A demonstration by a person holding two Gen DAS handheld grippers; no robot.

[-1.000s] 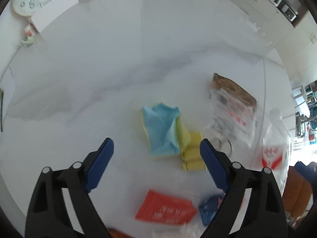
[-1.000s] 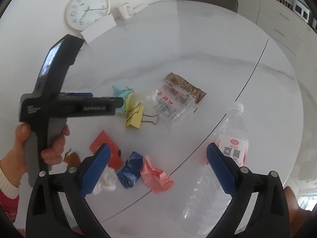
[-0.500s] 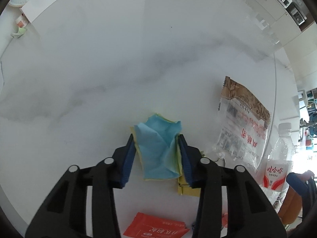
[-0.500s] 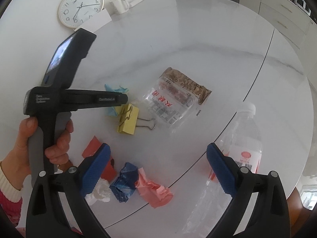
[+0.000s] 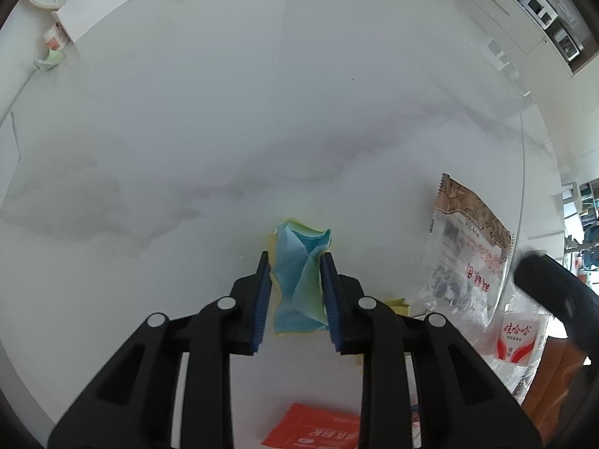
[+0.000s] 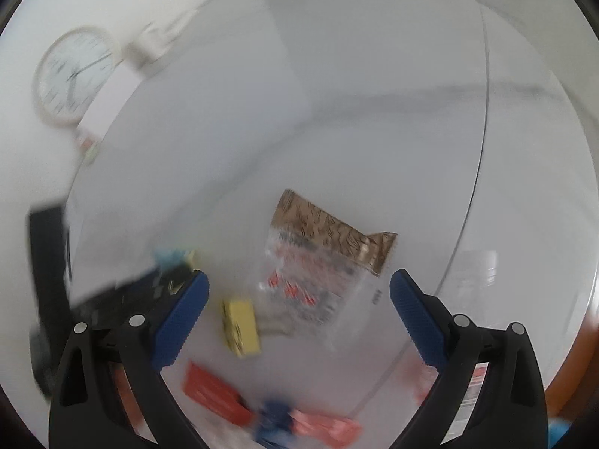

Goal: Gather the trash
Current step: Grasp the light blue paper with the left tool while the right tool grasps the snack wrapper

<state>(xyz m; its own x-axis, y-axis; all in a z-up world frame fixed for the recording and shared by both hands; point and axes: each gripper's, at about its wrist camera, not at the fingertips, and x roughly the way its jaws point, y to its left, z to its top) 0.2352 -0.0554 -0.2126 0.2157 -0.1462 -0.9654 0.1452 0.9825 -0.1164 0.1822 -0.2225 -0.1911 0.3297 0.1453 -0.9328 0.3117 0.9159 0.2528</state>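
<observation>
Left wrist view: left tool (image 5: 295,262), pointing steeply down, is closing on the blue-and-yellow crumpled paper (image 5: 299,280) lying on the table (image 5: 224,131). Right tool (image 6: 297,284), spread wide and empty, hovers over a blurred clear wrapper (image 6: 322,265) with unreadable red print.

crumpled paper (image 5: 299,280) on table (image 5: 224,131), snack wrapper (image 5: 468,247) to its right, flat packet (image 5: 314,430) nearer camera
</observation>
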